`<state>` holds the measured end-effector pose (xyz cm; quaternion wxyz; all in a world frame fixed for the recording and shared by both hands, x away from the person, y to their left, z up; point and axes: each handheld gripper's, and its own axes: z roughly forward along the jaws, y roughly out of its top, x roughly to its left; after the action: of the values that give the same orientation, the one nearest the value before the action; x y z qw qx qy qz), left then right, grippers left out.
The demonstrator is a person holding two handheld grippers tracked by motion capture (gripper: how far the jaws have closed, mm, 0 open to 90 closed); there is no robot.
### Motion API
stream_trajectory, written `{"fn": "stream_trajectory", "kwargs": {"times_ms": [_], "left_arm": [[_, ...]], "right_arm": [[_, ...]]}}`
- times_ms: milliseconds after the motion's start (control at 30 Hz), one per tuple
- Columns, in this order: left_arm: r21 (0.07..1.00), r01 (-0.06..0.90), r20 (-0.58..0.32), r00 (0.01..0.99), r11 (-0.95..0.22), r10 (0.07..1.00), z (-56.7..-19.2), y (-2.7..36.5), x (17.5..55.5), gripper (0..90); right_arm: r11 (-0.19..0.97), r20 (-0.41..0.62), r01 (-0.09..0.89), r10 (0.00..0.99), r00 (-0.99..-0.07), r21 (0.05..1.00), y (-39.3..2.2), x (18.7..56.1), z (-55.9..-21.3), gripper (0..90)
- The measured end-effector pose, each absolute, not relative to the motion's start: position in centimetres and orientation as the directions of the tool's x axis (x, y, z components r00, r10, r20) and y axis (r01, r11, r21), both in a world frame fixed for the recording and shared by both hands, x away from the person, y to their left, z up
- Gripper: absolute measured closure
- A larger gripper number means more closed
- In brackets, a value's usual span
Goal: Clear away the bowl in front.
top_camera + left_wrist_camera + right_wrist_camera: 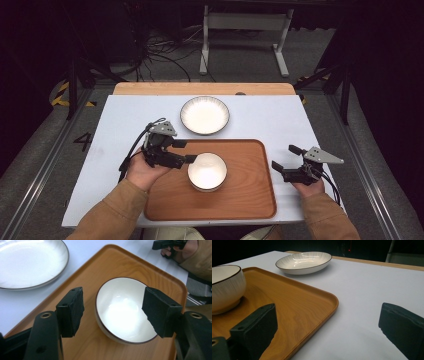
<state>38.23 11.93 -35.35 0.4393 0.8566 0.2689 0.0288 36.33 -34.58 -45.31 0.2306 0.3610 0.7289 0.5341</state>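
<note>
The white bowl (207, 171) sits mid-tray (250, 202), directly ahead of the left hand-held gripper (186, 151), whose wide-open, empty jaws straddle its near rim. The right hand-held gripper (284, 160), open and empty, hovers off the tray's right edge, farther away.

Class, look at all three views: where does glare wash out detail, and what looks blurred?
High view: glare whitens the bowl and plate. Left gripper view: a bright patch inside the bowl; the plate is soft. Right gripper view: the near pads blur.
</note>
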Motion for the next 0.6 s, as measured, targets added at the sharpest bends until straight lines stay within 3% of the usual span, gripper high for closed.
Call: {"fn": "stream_trajectory", "kwargs": {"times_ms": [600], "left_arm": [[0.859,0.375,-0.123,0.813,-0.350,0.569,-36.5,16.3,36.1,15.8]], "right_arm": [[0.169,0.049,0.279,0.772,-0.634,0.945,-34.6,36.3,-45.3,2.4]]}}
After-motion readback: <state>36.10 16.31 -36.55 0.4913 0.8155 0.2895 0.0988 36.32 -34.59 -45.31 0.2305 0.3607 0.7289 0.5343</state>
